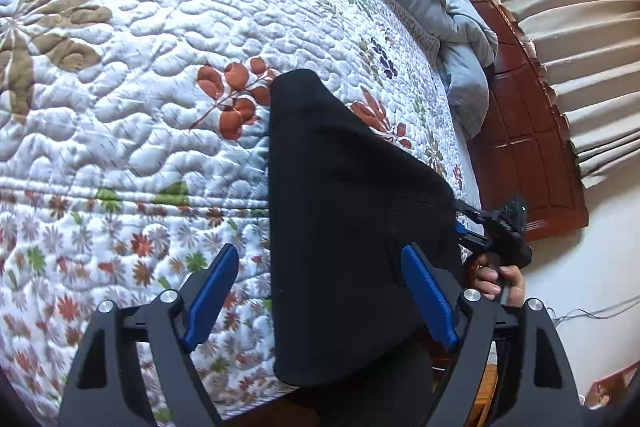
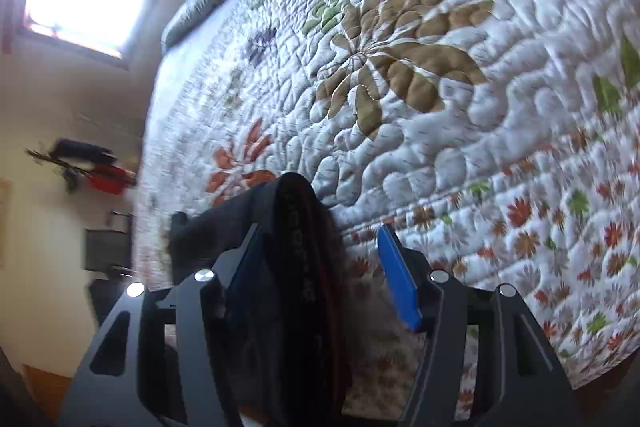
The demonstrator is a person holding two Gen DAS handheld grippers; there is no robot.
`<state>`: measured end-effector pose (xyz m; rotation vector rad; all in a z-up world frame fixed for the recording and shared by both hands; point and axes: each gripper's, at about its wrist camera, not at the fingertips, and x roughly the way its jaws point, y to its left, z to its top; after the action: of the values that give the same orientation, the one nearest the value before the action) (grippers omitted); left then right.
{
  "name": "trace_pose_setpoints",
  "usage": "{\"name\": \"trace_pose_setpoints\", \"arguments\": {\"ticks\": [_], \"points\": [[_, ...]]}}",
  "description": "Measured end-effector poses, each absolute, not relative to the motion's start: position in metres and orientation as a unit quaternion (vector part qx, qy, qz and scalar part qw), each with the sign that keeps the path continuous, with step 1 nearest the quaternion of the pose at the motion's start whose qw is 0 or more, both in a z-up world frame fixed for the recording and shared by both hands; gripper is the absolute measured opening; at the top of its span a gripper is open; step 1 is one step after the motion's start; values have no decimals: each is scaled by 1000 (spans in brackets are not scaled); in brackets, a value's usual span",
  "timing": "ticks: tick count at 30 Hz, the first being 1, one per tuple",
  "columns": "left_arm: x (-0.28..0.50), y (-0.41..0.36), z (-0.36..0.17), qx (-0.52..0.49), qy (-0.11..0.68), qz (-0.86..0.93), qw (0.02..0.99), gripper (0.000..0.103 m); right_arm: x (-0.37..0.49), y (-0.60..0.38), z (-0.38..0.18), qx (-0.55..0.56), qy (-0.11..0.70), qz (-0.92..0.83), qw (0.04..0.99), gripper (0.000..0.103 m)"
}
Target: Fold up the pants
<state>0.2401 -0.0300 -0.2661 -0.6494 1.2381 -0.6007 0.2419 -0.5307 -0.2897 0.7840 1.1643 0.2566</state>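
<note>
The black pants (image 1: pixel 344 219) lie folded on the quilted bed (image 1: pixel 160 67), lower centre of frame. Both the left gripper (image 1: pixel 320 303) and right gripper (image 2: pixel 320 283) stand released, fingers apart around cloth. Laying-down step; next likely withdrawing clear, then another fold.

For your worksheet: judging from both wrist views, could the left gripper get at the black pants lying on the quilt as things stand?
Probably yes: the left gripper is open, the pants already lie partly between its fingers, and nothing covers them.
</note>
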Motion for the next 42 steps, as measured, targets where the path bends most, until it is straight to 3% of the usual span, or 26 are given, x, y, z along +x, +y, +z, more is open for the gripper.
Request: {"name": "trace_pose_setpoints", "arguments": {"ticks": [2,3,9,12,27,29,30,31,32,35,42], "points": [[245,-32,-271,-297,565,-283,716,84,233,-542,-292,381,535,133,742,86],[249,-33,-276,-303,569,-292,707,84,230,-544,-295,392,540,146,731,88],[266,-35,-301,-331,595,-301,668,87,236,-519,-318,394,589,213,673,91],[269,-32,-308,-360,596,-305,650,90,243,-506,-321,364,604,224,673,101],[284,-72,-320,-341,634,-333,610,93,261,-467,-326,329,631,279,645,101],[283,-74,-317,-319,637,-318,625,79,260,-463,-326,321,630,275,651,99],[282,-75,-316,-306,641,-311,631,62,259,-460,-324,310,631,271,658,98],[281,-75,-316,-298,642,-306,636,55,258,-456,-322,296,632,266,666,90],[280,-73,-317,-297,642,-304,639,53,257,-452,-321,281,633,257,675,71],[278,-70,-319,-301,640,-295,643,48,251,-450,-319,276,625,249,686,56],[271,-72,-307,-284,636,-276,662,37,245,-433,-308,271,616,218,707,42]]}}
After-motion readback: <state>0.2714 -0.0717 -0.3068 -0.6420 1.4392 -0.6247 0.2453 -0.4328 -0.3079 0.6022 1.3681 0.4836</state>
